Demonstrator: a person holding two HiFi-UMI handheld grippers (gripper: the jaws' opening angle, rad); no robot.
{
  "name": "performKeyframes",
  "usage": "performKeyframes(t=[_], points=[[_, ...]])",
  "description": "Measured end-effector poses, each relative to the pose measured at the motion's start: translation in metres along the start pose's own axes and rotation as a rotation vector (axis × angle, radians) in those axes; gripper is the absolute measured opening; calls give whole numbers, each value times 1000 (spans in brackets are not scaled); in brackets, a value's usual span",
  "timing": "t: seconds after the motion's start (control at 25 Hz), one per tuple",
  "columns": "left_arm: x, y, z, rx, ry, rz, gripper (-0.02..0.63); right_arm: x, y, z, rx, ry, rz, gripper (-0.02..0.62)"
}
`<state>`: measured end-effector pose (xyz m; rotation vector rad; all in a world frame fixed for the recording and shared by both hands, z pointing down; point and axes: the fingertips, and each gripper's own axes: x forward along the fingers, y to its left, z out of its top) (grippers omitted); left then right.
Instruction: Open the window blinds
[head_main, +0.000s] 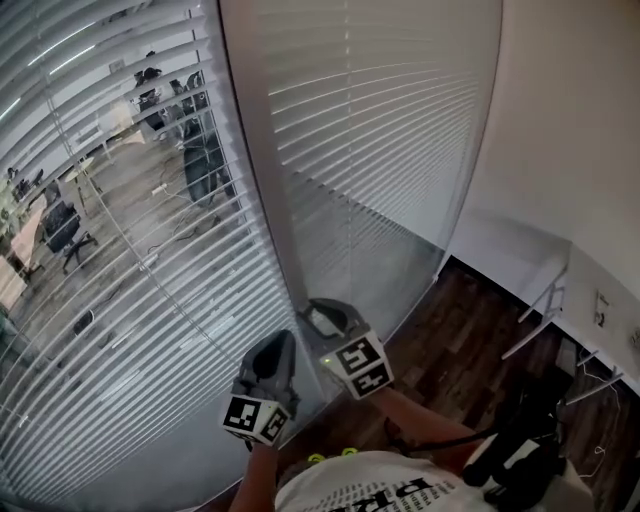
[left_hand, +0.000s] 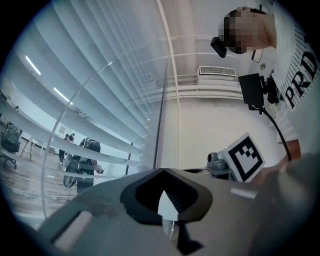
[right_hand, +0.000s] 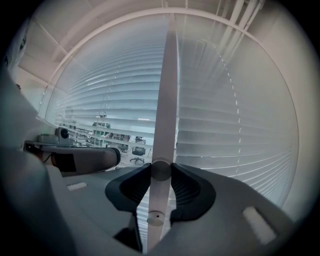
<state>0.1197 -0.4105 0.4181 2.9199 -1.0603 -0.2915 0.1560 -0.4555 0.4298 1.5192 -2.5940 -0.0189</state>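
Left blind (head_main: 120, 250): its slats are tilted flat, so an office with desks and chairs shows through the gaps.
Right blind (head_main: 380, 130): just beside the left blind, past a pale upright frame; its slats lie closed and nothing shows through.
Tilt wand (right_hand: 167, 90): 1 pale rod hanging straight down in front of the blinds, at the line where the 2 meet; its capped lower end sits just below the jaws.
Right gripper (right_hand: 161, 170): clamped on the tilt wand near its lower end, a pad pressed to each side; it is held low by the frame.
Left gripper (left_hand: 162, 172): jaws closed tip to tip, with a small white piece (left_hand: 167, 202) and a thin thread caught between the pads; what the piece is, I cannot tell. It sits just beside and below the right gripper.
Floor (head_main: 470, 340): dark wood, under the right blind.
Wall (head_main: 570, 130): plain white, to the right of the blinds.
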Motion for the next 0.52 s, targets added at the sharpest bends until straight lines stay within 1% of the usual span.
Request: performKeyframes(t=[0.12, 0.24, 0.52], points=[[-1, -2, -1, 1, 0, -5, -6, -3, 1, -2, -5, -4, -12, 127], [0, 0, 0, 0, 0, 1, -6, 0, 0, 0, -2, -3, -6, 127], [10, 0, 4, 5, 6, -10, -6, 0, -10, 5, 5, -3, -23, 127]])
